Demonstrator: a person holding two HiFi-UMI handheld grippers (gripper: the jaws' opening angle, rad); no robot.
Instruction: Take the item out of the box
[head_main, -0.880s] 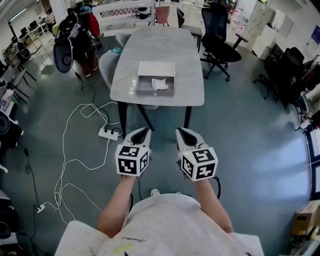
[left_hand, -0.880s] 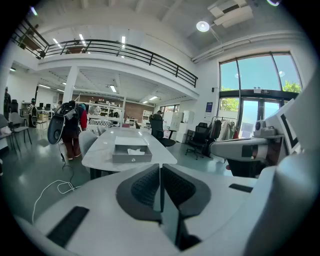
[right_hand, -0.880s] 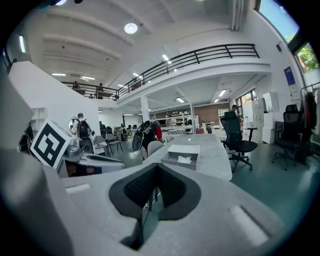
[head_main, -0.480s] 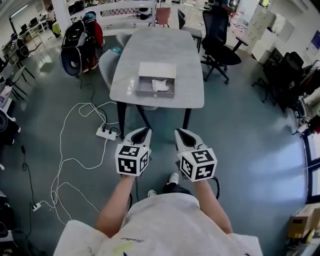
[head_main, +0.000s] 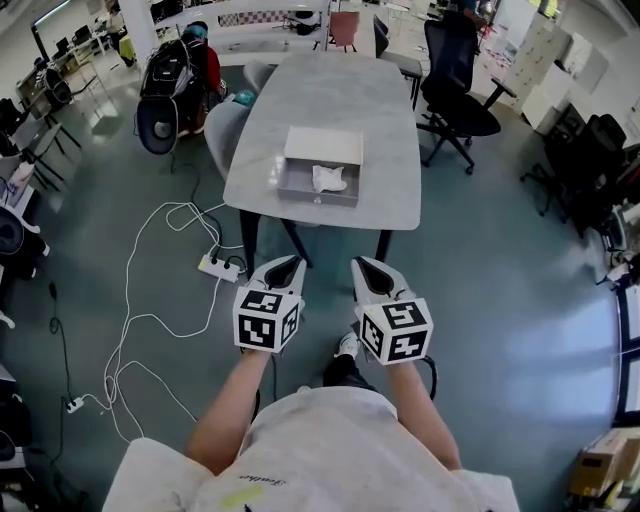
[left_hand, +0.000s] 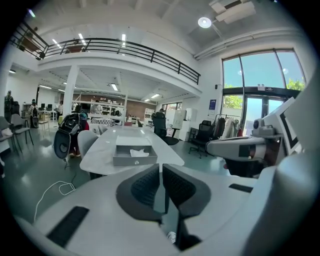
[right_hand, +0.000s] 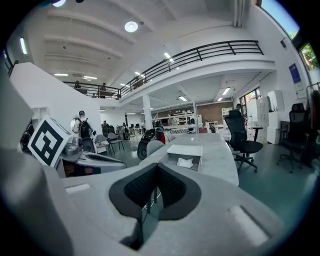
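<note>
- Nothing is done yet: the white crumpled item (head_main: 328, 179) lies inside the open box (head_main: 300, 191) on the grey table (head_main: 330, 100).
- The left gripper (head_main: 283, 268) and right gripper (head_main: 368, 270), both pressed together and empty, hang well short of the table; the approach and the grasp are left.

Smooth matt table (head_main: 330, 90) (stone-look) bears pale cardboard-looking box (head_main: 300, 195).

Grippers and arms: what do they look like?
Both match: the left gripper and right gripper have pale grey shells, black dimpled pads on the fingers, and a white cube with black square markers at the rear. The shirt is pale and short-sleeved.
</note>
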